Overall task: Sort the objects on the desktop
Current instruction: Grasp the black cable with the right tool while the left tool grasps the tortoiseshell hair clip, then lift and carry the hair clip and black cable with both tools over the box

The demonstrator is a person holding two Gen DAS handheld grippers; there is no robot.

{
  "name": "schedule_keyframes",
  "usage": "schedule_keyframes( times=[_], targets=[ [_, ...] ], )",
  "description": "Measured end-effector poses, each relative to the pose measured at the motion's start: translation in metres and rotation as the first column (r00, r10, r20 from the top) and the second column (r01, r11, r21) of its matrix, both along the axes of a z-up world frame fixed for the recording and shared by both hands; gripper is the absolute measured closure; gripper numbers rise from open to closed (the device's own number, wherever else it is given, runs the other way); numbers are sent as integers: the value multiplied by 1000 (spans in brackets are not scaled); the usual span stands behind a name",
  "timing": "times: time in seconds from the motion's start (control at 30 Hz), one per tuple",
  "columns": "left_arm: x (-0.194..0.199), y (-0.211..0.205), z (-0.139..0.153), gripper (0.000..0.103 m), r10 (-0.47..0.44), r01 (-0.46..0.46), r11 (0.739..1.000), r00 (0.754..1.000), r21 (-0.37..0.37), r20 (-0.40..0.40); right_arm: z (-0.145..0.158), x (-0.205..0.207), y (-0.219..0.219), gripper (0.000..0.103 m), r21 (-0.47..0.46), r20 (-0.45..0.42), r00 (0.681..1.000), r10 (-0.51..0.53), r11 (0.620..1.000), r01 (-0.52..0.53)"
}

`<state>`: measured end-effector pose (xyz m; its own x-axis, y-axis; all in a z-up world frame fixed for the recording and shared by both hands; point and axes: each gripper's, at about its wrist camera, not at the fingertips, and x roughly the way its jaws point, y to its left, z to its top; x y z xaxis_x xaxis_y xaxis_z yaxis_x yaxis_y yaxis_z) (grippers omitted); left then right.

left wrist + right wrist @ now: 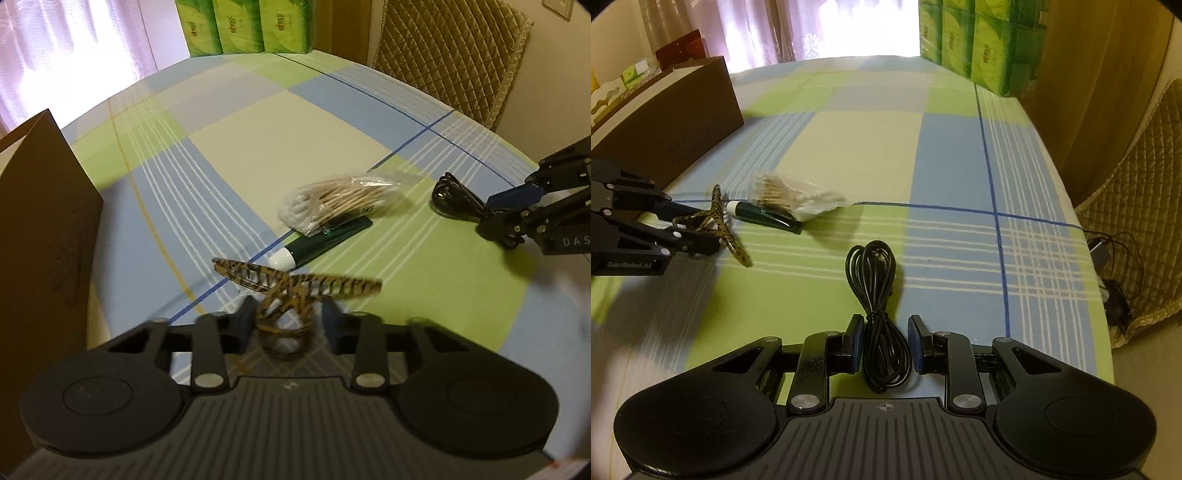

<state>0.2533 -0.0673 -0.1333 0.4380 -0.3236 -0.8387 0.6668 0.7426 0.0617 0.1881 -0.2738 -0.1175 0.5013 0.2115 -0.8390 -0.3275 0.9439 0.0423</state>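
Between L gripper (288, 321) pads: hair clip (295, 288), clamped, lifted. R gripper (884, 343) apart, straddling cable (879, 302). Only R view shows box (676, 122) top; L shows chair (454, 55).

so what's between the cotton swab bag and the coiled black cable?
Nothing. In the right wrist view only bare checked tablecloth separates the cotton swab bag from the coiled black cable; the left wrist view shows the same bare gap.

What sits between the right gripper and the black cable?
Nothing visible. The right gripper is open with the coiled black cable already lying between its fingers on the tablecloth.
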Motion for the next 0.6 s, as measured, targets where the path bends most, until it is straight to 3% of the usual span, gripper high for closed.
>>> schedule_keyframes(
  times=[0.2, 0.43, 0.5, 0.6],
  targets=[
    [-23, 17, 1, 77, 48, -48, 999, 999, 8, -25, 0, -9, 1, 80, 10, -11, 1000, 26, 1000, -26],
    [-61, 54, 7, 77, 168, -168, 986, 982, 2, -83, -2, -21, 7, 77, 7, 10, 997, 78, 997, -78],
    [-63, 59, 8, 77, 199, -202, 979, 975, -23, -95, -3, -19, 8, 67, 4, 20, 997, 72, 997, -72],
    [-60, 59, 7, 74, 214, -219, 975, 971, -46, -103, -6, -14, 12, 61, -15, 42, 998, 56, 998, -56]
  ],
)
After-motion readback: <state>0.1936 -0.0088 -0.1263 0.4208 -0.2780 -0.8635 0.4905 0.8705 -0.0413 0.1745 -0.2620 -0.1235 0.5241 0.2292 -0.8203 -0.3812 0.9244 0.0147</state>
